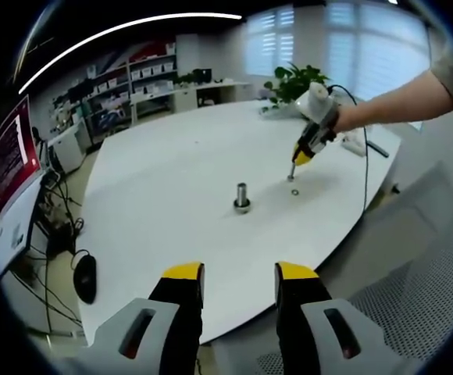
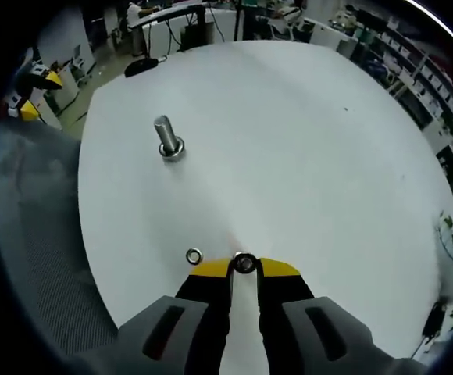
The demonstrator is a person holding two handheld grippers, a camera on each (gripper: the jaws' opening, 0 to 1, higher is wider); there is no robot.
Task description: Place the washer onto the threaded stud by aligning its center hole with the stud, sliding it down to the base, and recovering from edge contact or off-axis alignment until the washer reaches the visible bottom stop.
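A short metal threaded stud (image 1: pixel 242 194) (image 2: pixel 166 137) stands upright on its round base near the middle of the white table (image 1: pixel 172 180) (image 2: pixel 304 141). My right gripper (image 2: pixel 244 266) is shut on a small metal washer (image 2: pixel 244 263) at its yellow fingertips, above the table and well short of the stud. In the left gripper view this right gripper (image 1: pixel 293 173) points down, right of the stud. A second washer (image 2: pixel 194 256) (image 1: pixel 295 192) lies flat on the table just beside it. My left gripper (image 1: pixel 240 283) is open and empty, near the table's front edge.
A person's arm (image 1: pixel 398 101) reaches in from the right. A mesh chair (image 1: pixel 414 305) stands by the table edge. A computer mouse (image 1: pixel 85 277) and a monitor (image 1: pixel 8 156) are on the left. A plant (image 1: pixel 293 78) and a cable (image 1: pixel 365 148) are at the far side.
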